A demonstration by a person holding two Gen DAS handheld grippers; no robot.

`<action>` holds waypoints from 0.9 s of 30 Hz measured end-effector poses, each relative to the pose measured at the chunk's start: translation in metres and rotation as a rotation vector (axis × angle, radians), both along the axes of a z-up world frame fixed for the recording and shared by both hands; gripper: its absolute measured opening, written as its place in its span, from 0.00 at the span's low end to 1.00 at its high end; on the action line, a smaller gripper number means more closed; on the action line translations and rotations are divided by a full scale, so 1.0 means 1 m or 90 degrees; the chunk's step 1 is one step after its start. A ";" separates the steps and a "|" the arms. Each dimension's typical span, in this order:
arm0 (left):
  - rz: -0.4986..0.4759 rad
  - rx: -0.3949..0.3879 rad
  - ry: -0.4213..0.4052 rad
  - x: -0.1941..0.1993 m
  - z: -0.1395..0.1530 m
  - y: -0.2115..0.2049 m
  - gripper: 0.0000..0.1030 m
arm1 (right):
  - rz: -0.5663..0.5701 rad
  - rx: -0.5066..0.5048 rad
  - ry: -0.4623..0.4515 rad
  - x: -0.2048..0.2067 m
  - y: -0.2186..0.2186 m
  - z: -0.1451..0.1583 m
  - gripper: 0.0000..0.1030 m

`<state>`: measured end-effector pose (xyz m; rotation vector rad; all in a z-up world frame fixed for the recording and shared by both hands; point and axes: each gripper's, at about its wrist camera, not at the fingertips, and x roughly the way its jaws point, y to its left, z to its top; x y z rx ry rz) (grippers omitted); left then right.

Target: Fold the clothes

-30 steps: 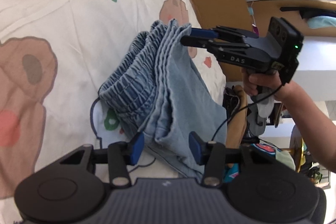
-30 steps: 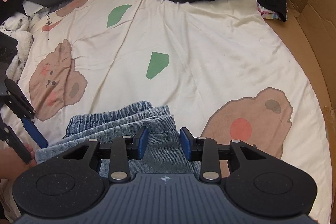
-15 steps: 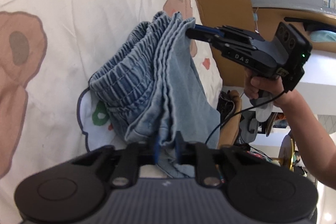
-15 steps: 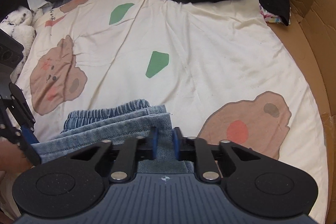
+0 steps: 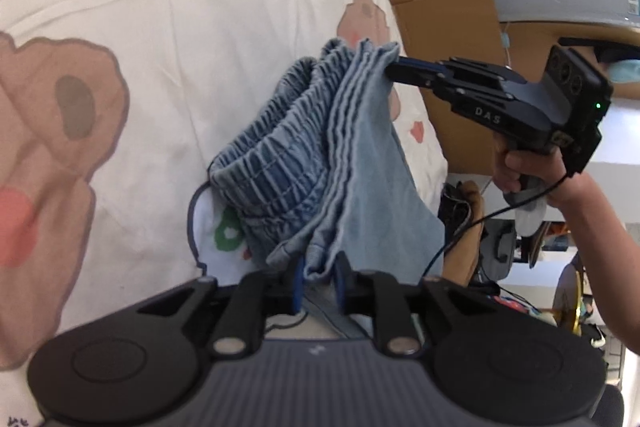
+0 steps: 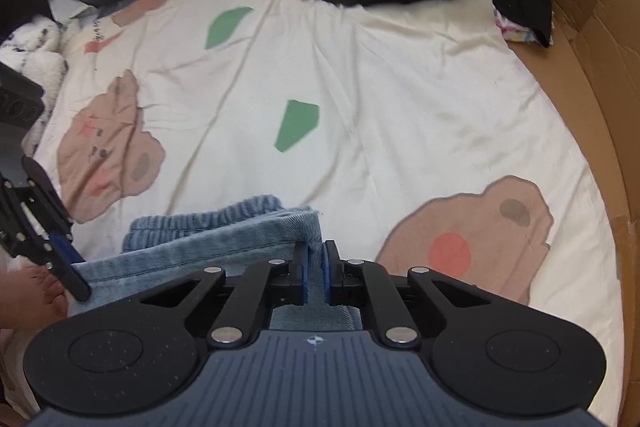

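Left-wrist view: both my grippers, open a second ago, now pinch the denim shorts (image 5: 344, 163) above the bedsheet (image 5: 160, 27); left gripper (image 5: 318, 277) has just loosened slightly, right gripper (image 6: 315, 273) clamps. Folding can begin.

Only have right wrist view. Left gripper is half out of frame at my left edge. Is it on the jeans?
Observer: Yes. The left wrist view shows the left gripper with a bunched fold of the jeans filling the gap between its pads. Its jaws have just been opening a little.
Operator: Jeans flat or lifted?
Observer: Lifted. They hang above the sheet, strung from the left gripper to the right gripper, whose jaws have just closed on the far waistband corner.
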<state>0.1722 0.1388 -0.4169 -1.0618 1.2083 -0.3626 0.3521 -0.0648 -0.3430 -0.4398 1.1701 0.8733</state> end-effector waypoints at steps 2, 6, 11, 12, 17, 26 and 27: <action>0.007 0.021 -0.001 -0.001 0.001 0.001 0.66 | 0.000 0.002 0.008 0.003 0.001 0.000 0.10; 0.019 -0.021 -0.003 0.000 -0.010 0.003 0.67 | 0.017 0.028 0.040 0.009 0.004 -0.001 0.47; 0.001 -0.038 0.003 0.009 -0.024 -0.009 0.66 | 0.051 0.027 0.107 0.018 0.015 -0.018 0.50; -0.002 -0.044 0.002 0.009 -0.025 -0.012 0.64 | 0.054 0.029 0.121 0.020 0.016 -0.022 0.52; -0.010 -0.051 0.005 0.005 -0.023 -0.016 0.31 | 0.031 0.056 0.187 0.036 0.015 -0.034 0.54; -0.006 -0.052 -0.001 0.005 -0.011 -0.014 0.20 | 0.050 0.074 0.158 0.032 0.006 -0.018 0.21; -0.008 -0.057 -0.007 0.005 -0.008 -0.013 0.20 | 0.052 0.073 0.148 0.030 0.005 -0.015 0.19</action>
